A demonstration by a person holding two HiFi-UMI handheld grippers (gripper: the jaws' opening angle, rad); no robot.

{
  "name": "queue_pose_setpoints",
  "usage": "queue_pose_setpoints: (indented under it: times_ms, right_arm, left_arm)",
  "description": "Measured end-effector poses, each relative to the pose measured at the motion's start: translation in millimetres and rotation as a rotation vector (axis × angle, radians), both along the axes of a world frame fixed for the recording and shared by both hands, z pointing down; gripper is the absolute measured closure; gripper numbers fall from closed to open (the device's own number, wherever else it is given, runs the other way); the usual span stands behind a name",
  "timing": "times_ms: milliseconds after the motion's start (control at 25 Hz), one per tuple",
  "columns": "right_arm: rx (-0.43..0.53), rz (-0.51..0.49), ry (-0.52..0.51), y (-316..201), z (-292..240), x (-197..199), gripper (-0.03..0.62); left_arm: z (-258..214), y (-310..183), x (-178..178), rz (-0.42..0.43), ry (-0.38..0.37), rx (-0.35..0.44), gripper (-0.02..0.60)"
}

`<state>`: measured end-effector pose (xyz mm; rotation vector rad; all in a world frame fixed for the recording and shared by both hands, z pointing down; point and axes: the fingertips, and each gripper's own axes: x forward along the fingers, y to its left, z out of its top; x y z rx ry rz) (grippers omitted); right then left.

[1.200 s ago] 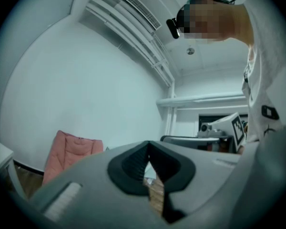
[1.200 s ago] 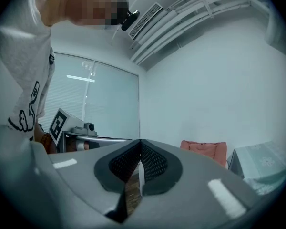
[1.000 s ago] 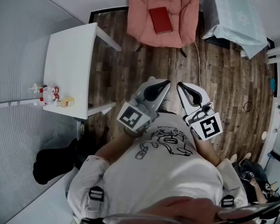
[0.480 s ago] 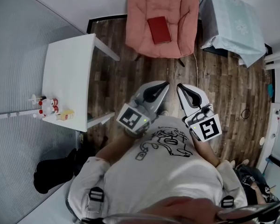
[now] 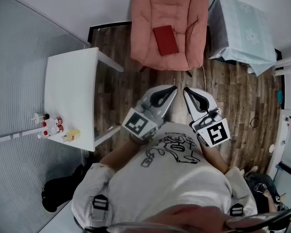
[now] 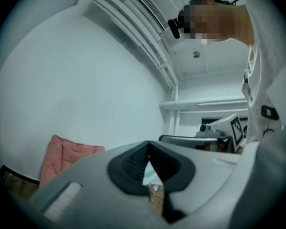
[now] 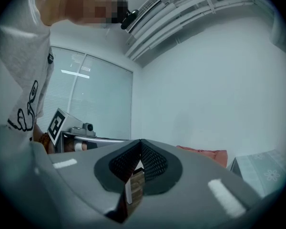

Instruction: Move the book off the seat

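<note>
**Task item.** In the head view, the book (image 5: 165, 40) is dark red and closed. It lies flat on the seat cushion of the pink armchair (image 5: 148, 38), upper centre of the frame, near the middle of the cushion. Nothing is touching it.

**Tongs.** The left tongs (image 5: 172, 88) and right tongs (image 5: 185, 89) are at centre frame, side by side above the wooden floor (image 5: 119, 91). Their tips point toward the armchair and are well apart from it. Both are closed and empty. In the left gripper view the dark pads (image 6: 133, 163) meet at the tip with nothing held between them. In the right gripper view the pads (image 7: 155, 163) likewise meet with nothing held. The armchair shows low in both gripper views, left of the left tongs and right of the right tongs.

**Surroundings.** A white surface (image 5: 70, 93) fills the left of the frame, with small bottles (image 5: 51, 125) near its lower left edge. A second surface (image 5: 242, 28), under a pale patterned cloth, stands just right of the armchair in the upper right.
</note>
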<state>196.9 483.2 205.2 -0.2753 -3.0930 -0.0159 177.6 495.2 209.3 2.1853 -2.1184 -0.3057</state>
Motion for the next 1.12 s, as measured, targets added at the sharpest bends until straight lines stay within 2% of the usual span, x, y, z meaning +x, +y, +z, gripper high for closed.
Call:
queue_pose_setpoints:
  times_ms: [80, 200, 360, 480, 640, 880, 1120]
  right_arm:
    - [-0.001, 0.006, 0.003, -4.0, -0.9, -21.2, 0.588]
    - [-0.004, 0.011, 0.005, -12.0, -3.0, -52.9, 0.588]
    - [-0.009, 0.023, 0.011, -18.8, 0.2, -92.8, 0.588]
    - [-0.014, 0.023, 0.016, -22.0, 6.5, -121.1, 0.588]
    - [-0.018, 0.024, 0.026, -22.5, 11.1, -151.7, 0.588]
    - [-0.023, 0.026, 0.022, -29.6, 11.8, -185.6, 0.588]
    - [-0.028, 0.032, 0.026, -34.3, 13.7, -203.4, 0.588]
  left_arm:
    - [-0.5, -4.7, -19.5, 0.016, -0.024, 0.008, 0.58]
    - [-4.3, -14.0, -50.3, 0.02, -0.018, 0.029, 0.58]
    - [-1.8, -20.7, -88.2, 0.034, 0.005, -0.002, 0.58]
    - [4.2, -23.0, -117.2, 0.037, -0.005, -0.006, 0.58]
    - [12.8, -20.3, -149.9, 0.024, 0.018, -0.007, 0.58]
    - [23.6, -28.3, -184.7, 0.036, 0.032, -0.029, 0.58]
    - [23.8, -34.3, -200.0, 0.044, 0.024, -0.023, 0.58]
